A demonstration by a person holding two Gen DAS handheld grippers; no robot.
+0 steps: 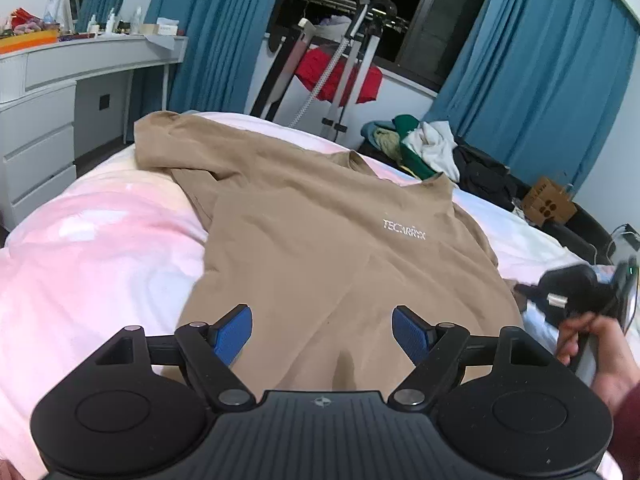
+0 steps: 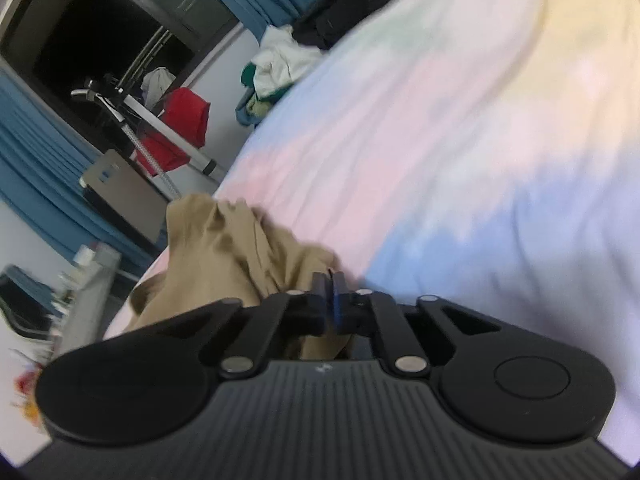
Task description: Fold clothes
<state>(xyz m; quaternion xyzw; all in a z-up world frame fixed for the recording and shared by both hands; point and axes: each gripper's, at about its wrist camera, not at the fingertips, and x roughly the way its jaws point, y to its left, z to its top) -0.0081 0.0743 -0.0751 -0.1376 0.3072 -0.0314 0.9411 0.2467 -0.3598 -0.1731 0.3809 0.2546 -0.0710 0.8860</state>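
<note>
A tan T-shirt (image 1: 320,232) with a small white chest logo lies spread on the pastel bedspread (image 1: 100,248), collar toward the far side. My left gripper (image 1: 322,332) is open above the shirt's near hem and holds nothing. My right gripper (image 2: 330,294) is shut on a bunched edge of the tan T-shirt (image 2: 224,248), lifting it off the bedspread (image 2: 440,140). In the left wrist view the right gripper (image 1: 580,292) shows blurred at the shirt's right edge, held by a hand.
A white dresser (image 1: 48,120) with clutter stands at the left. A drying rack with a red garment (image 1: 340,76) stands by the window. A pile of clothes (image 1: 424,148) and a cardboard box (image 1: 548,202) lie beyond the bed's right side.
</note>
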